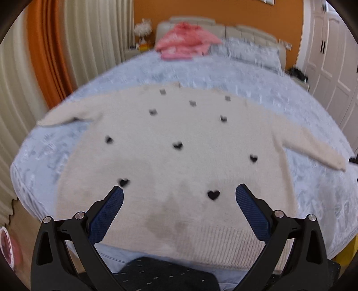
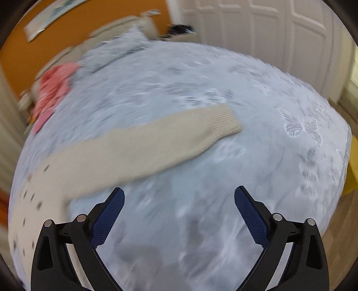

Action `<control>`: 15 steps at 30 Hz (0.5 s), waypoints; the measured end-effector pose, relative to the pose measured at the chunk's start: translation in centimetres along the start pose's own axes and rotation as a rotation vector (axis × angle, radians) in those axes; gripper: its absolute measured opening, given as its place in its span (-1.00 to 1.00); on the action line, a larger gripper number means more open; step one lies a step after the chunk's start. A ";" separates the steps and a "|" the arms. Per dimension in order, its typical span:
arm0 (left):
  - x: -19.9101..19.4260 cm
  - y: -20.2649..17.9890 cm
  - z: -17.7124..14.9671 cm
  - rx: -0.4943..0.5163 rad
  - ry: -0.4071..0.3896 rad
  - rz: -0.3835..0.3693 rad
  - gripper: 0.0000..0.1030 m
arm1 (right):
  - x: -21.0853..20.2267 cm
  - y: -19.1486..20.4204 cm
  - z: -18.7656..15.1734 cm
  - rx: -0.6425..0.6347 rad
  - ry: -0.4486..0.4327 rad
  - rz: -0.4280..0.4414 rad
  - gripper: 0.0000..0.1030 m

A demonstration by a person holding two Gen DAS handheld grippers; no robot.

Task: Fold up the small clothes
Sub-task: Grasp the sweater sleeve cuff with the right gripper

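Bed: a pale blue bedspread [image 1: 257, 73] with a butterfly print fills both views.
Room: orange wall [image 1: 223, 11] and orange curtain [image 1: 44, 56] at upper left, white wardrobe doors [image 1: 331, 56] at right.
Sweater: a cream sweater [image 1: 167, 161] with black hearts lies flat on the bed, sleeves spread, hem at the bottom of the frame.
Left view only: pink clothes [image 1: 185, 42] near the headboard, sharp enough to read.
Right view only: one sleeve [image 2: 156, 143] reaching toward the centre, its ribbed cuff on the bedspread.
Left gripper [image 1: 179, 192]: fingers spread apart, empty, over the hem.
Right gripper [image 2: 179, 194]: fingers spread apart, empty, over the bare bedspread.

Each tool, left [image 1: 179, 192] and right [image 2: 179, 194], pairs black angular arms with silver screws; ribbed blue pads [image 1: 107, 216] line the fingers.
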State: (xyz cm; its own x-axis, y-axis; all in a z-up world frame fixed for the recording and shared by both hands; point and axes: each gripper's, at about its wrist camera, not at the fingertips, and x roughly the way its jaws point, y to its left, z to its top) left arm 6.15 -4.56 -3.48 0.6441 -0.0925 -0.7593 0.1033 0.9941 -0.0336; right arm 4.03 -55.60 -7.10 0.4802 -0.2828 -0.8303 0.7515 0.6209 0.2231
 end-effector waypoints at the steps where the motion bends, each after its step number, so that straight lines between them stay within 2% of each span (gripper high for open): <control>1: 0.6 -0.2 -0.1 -0.012 0.011 -0.005 0.91 | 1.2 -0.8 1.1 0.024 0.017 0.005 0.86; 6: 3.3 0.0 -0.6 -0.071 0.076 -0.040 0.91 | 7.8 -3.0 4.6 0.189 0.094 0.011 0.86; 8: 4.2 0.2 -0.9 -0.091 0.116 -0.054 0.91 | 9.9 -3.2 5.0 0.214 0.117 -0.012 0.85; 9: 4.4 0.1 -1.0 -0.097 0.123 -0.058 0.91 | 10.7 -3.3 5.1 0.221 0.122 -0.022 0.75; 10: 4.6 0.2 -1.1 -0.108 0.131 -0.064 0.91 | 11.2 -3.1 5.1 0.221 0.106 -0.048 0.74; 11: 4.8 0.2 -1.2 -0.117 0.139 -0.072 0.91 | 11.0 -2.8 5.0 0.215 0.080 -0.056 0.55; 12: 5.1 0.3 -1.4 -0.123 0.149 -0.079 0.91 | 10.7 -2.4 5.1 0.203 0.048 -0.044 -0.15; 13: 5.2 0.3 -1.4 -0.128 0.157 -0.086 0.91 | 10.6 -2.0 5.4 0.202 0.046 -0.008 -0.61; 14: 5.4 0.3 -1.4 -0.133 0.161 -0.093 0.91 | 10.5 -1.5 5.7 0.217 0.049 0.031 -0.72; 15: 5.4 0.4 -1.4 -0.138 0.162 -0.101 0.91 | 9.8 -0.9 6.0 0.226 0.027 0.065 -0.72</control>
State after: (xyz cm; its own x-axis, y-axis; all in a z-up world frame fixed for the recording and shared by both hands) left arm 8.61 -4.59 -8.52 0.5048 -0.1927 -0.8414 0.0496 0.9796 -0.1946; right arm 10.84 -63.33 -12.37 0.5208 -0.2260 -0.8232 0.8032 0.4564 0.3828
